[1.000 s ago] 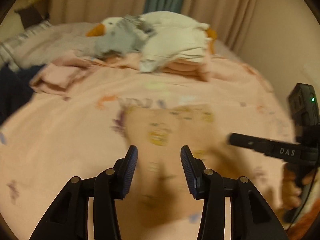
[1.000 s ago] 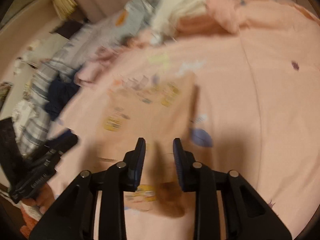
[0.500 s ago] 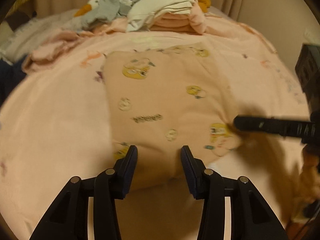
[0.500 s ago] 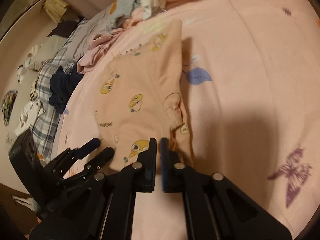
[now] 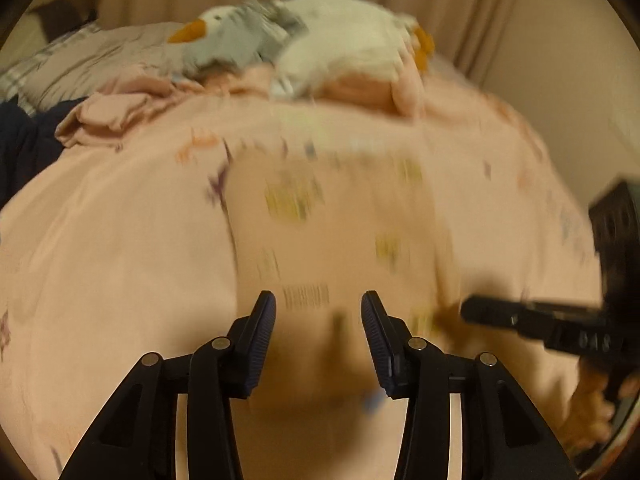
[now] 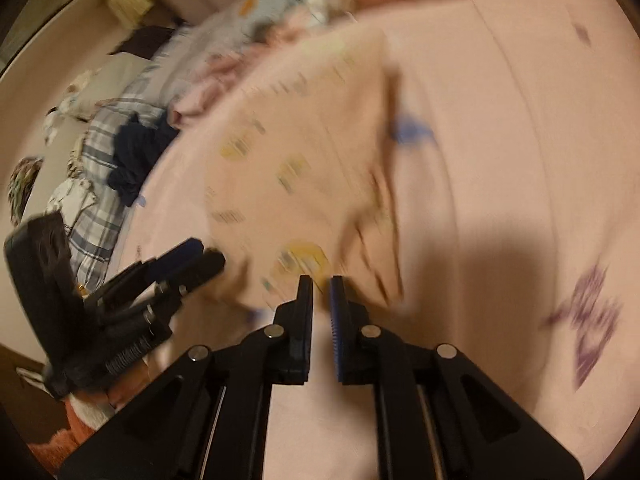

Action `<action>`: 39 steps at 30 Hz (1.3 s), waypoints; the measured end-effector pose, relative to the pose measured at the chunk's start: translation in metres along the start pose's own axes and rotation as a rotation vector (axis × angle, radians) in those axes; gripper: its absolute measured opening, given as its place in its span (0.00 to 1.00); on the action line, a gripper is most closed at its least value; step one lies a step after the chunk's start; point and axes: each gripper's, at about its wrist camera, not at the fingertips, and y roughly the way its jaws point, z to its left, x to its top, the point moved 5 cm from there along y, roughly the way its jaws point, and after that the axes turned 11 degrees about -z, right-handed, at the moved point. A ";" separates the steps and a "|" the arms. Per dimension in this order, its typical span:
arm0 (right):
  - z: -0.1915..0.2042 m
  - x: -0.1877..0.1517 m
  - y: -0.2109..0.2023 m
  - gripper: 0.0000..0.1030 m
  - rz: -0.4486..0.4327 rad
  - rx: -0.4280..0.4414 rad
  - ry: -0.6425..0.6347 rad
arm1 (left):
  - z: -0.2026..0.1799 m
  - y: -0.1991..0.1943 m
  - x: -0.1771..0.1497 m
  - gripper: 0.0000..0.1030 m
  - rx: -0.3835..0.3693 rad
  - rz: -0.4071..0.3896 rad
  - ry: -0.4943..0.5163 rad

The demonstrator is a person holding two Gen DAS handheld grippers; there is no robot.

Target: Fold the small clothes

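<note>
Peach cotton with small yellow cartoon prints: the little garment (image 5: 340, 232) lies spread flat on the pink bed cover (image 5: 112, 264), about midway across the bed, with its near hem towards the near edge. It is well apart from the stack of clothes (image 5: 360, 84) along the far edge. Motion blur softens both views, so seams and hems read only roughly.

The left gripper (image 5: 318, 304) hangs over the garment's near hem with its jaws about half apart and nothing between them. The right gripper (image 6: 321, 284) sits at the garment's near right corner. Its jaws have just been closing and now stand narrow, with a thin slot between the pads. The hem reaches the tips, but I cannot tell whether any cloth is pinched.

This piece looks very light, thin and limp. It should drape from any point it is lifted by and slide easily over the cover. It is not fragile, but a shallow bite could slip off, and a deep one could catch the bed cover underneath. The best holds appear to be the two near corners, on the thicker hem, one for each gripper. Lifting both together should carry the hem over towards the far edge without skewing the fold.
</note>
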 end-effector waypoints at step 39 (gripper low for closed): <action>-0.009 -0.014 0.057 0.11 0.029 -0.324 -0.184 | 0.035 0.042 -0.039 0.52 0.173 0.074 -0.036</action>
